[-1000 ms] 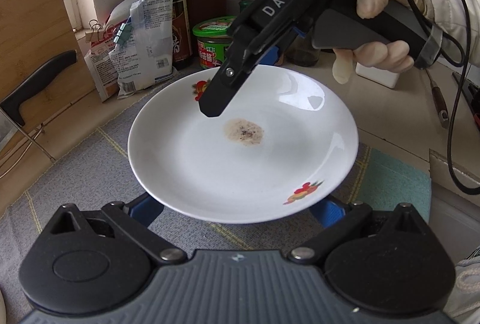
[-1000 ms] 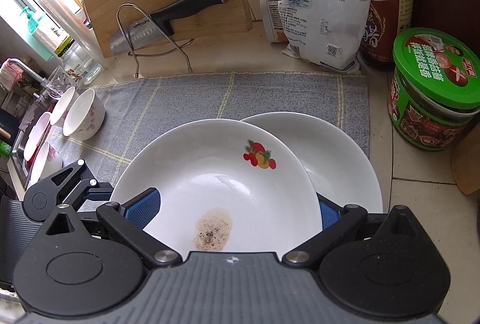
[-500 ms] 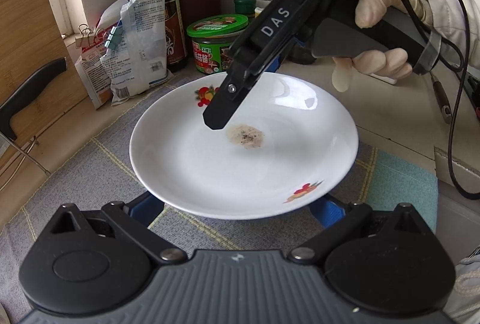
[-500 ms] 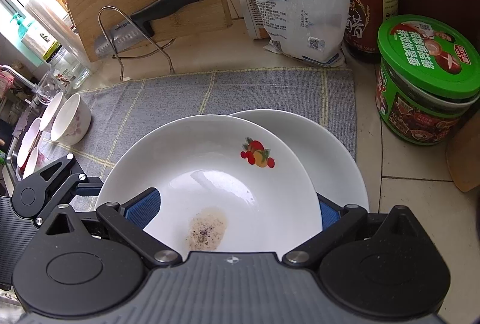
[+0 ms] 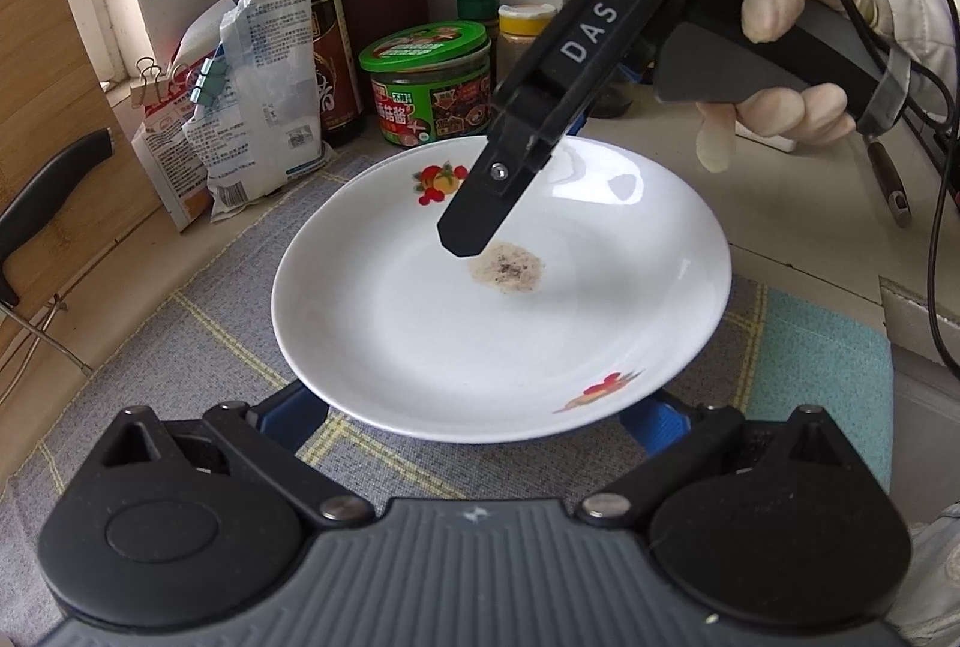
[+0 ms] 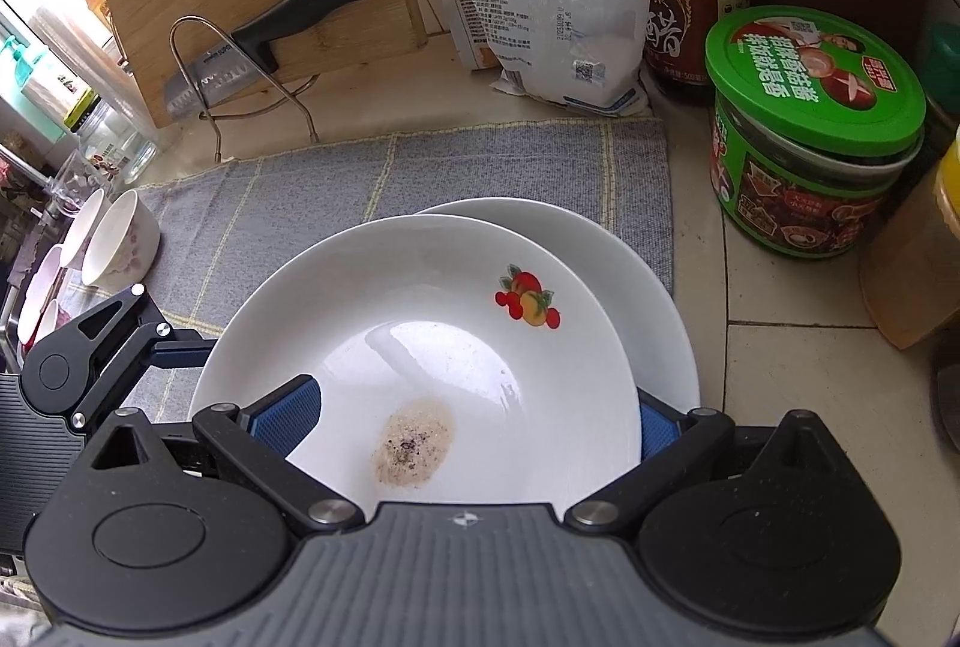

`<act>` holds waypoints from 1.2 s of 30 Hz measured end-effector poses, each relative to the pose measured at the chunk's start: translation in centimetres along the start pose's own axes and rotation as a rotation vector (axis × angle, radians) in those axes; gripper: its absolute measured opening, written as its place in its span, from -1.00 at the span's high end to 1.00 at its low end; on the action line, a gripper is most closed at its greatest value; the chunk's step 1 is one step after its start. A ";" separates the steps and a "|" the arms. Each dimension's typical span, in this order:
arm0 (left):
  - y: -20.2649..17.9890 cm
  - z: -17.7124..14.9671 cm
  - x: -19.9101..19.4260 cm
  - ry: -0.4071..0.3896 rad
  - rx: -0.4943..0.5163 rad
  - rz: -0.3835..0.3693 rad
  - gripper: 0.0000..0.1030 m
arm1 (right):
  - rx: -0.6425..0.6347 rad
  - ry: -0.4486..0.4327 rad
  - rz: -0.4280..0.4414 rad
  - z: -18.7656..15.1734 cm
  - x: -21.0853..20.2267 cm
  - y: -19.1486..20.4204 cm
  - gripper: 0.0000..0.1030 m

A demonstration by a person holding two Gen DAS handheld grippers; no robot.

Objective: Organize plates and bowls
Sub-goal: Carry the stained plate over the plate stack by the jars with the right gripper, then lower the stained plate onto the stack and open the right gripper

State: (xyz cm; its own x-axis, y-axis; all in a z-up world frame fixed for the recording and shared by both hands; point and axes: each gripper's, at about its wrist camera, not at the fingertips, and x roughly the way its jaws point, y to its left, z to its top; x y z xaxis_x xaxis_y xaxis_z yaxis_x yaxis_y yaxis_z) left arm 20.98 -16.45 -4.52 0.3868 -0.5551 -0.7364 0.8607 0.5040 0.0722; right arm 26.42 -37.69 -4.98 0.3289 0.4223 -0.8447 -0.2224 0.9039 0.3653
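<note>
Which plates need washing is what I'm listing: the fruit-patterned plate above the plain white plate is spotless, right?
Not spotless. The fruit-patterned plate above the plain white plate carries a brownish speckled residue patch in its well, as the right wrist view shows clearly.

Tiled countertop (image 6: pixel 798 347), grey checked mat (image 6: pixel 480 167), green-lidded jar (image 6: pixel 810 131)

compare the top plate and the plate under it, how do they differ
The top plate has a fruit print and a speckled brown stain; the lower plate shows neither on its visible part. The top plate shows whole, the lower plate only as a crescent past it. Both are white, round and shallow.
</note>
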 end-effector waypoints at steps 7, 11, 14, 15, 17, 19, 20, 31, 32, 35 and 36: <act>0.2 0.0 0.4 0.000 0.013 0.003 -0.98 | 0.023 0.001 -0.015 -0.7 -0.6 -0.3 -1.00; 0.3 0.1 0.7 0.000 0.011 -0.015 -0.99 | 0.047 -0.016 -0.012 -1.1 -1.2 -0.6 -1.00; 0.4 0.0 0.8 -0.002 0.001 -0.025 -0.99 | 0.054 -0.023 -0.023 -1.4 -1.7 -0.4 -1.00; 0.5 0.0 0.7 -0.004 -0.005 -0.027 -0.99 | 0.057 -0.023 -0.027 -1.5 -1.8 -0.3 -1.00; 0.6 -0.1 0.6 -0.011 -0.015 -0.031 -0.99 | 0.061 -0.025 -0.034 -1.6 -2.1 -0.2 -1.00; 0.6 -0.1 0.5 -0.020 -0.018 -0.036 -0.99 | 0.066 -0.025 -0.042 -1.7 -2.3 -0.1 -1.00; 0.6 0.0 0.5 -0.020 -0.017 -0.036 -0.99 | 0.068 -0.026 -0.049 -1.8 -2.4 0.0 -1.00; 0.3 -0.2 -0.1 -0.061 -0.032 -0.044 -0.99 | 0.072 -0.011 -0.112 -2.0 -2.9 1.3 -1.00; 0.3 -0.2 -0.1 -0.062 -0.030 -0.042 -0.99 | 0.073 -0.009 -0.118 -2.0 -2.8 1.4 -1.00; 0.3 -0.2 -0.1 -0.064 -0.033 -0.042 -0.99 | 0.079 -0.007 -0.125 -2.2 -2.8 1.5 -1.00; 0.3 -0.2 -0.2 -0.063 -0.034 -0.042 -0.99 | 0.080 -0.007 -0.126 -2.3 -2.8 1.5 -1.00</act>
State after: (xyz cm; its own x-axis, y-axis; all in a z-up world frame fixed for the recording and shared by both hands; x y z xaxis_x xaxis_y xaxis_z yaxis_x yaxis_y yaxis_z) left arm 21.13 -16.09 -4.51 0.3720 -0.6163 -0.6942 0.8650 0.5015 0.0183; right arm 23.06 -37.64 -2.93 0.3564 0.3056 -0.8830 -0.1055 0.9521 0.2869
